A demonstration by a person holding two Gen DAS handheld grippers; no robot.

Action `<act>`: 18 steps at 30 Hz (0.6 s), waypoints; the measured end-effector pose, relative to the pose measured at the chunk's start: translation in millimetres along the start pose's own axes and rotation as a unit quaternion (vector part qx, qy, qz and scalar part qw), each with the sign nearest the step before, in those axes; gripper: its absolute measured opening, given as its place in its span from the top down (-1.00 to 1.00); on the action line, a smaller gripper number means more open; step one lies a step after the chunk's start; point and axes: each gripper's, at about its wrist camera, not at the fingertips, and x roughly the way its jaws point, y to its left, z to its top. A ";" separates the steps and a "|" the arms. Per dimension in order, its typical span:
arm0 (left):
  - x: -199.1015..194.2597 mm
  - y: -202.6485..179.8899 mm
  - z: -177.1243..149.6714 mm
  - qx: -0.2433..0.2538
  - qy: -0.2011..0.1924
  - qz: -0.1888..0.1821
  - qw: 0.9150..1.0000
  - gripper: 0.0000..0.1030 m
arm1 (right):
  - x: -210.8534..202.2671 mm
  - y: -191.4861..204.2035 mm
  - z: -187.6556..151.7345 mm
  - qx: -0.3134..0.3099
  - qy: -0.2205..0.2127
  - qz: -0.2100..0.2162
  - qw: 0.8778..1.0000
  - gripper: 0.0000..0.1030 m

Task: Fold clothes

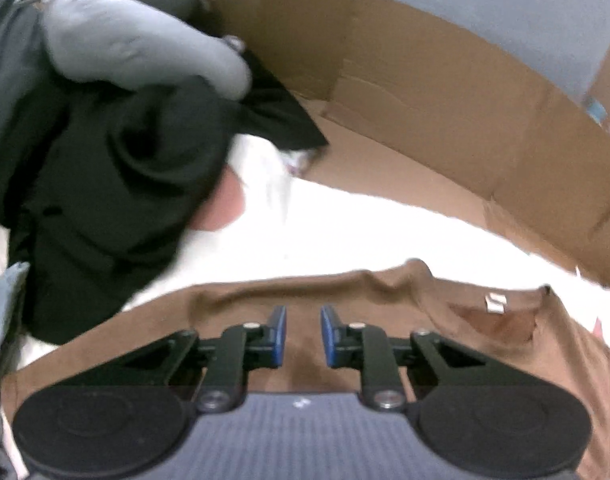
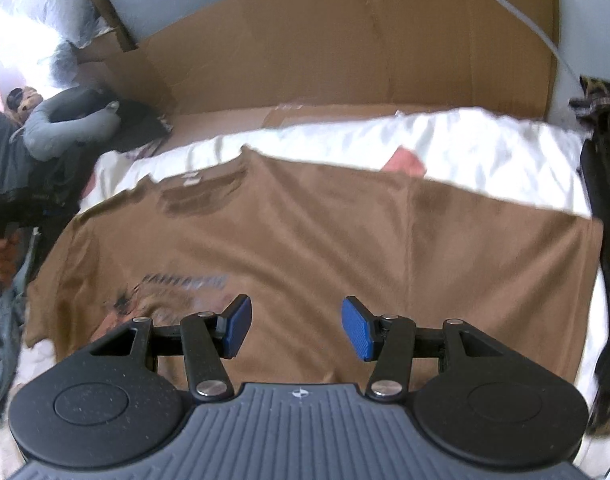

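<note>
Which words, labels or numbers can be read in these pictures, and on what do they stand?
None can be read.
Dark print on the brown T-shirt chest: too blurred.
Small white neck label inside its collar: too small.
Small white mark on the gripper body: a sign, not text.

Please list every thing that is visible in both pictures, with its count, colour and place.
T-shirt: one, brown, spread flat on the sheet.
Sheet: one, white, under the T-shirt.
Cardboard: brown panels, standing behind the sheet.
Dark clothes: a pile, black, left of the T-shirt.
Grey garment: one, on top of the pile.
Left hand-held gripper: one, black with blue pads, slightly open, above the T-shirt near the collar.
Right hand-held gripper: one, same colours, open, above the T-shirt's middle.
</note>
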 end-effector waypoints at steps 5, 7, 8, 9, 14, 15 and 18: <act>13.5 7.8 -6.7 0.011 0.010 0.037 0.999 0.59 | 27.3 -19.3 25.7 -0.033 -0.008 -0.053 0.998 -0.11; 18.3 20.2 -5.8 -0.001 0.013 0.050 0.999 0.58 | 40.3 -30.3 38.6 -0.037 -0.009 -0.071 0.997 -0.11; 20.2 25.1 -5.0 -0.004 0.013 0.057 0.998 0.57 | 46.7 -35.8 45.0 -0.038 -0.009 -0.078 0.996 -0.11; 21.8 30.0 -4.4 -0.005 0.014 0.064 0.998 0.56 | 53.1 -41.3 51.4 -0.039 -0.008 -0.085 0.996 -0.11; 24.8 49.2 -2.9 -0.008 0.015 0.081 0.997 0.45 | 79.4 -55.9 72.0 -0.057 -0.003 -0.108 0.993 -0.11; 26.0 51.3 -2.7 -0.007 0.016 0.083 0.996 0.45 | 84.0 -58.0 74.2 -0.058 0.000 -0.109 0.992 -0.11; 30.3 56.4 -3.5 -0.007 0.019 0.084 0.996 0.45 | 97.6 -61.2 76.9 -0.066 0.016 -0.106 0.992 -0.11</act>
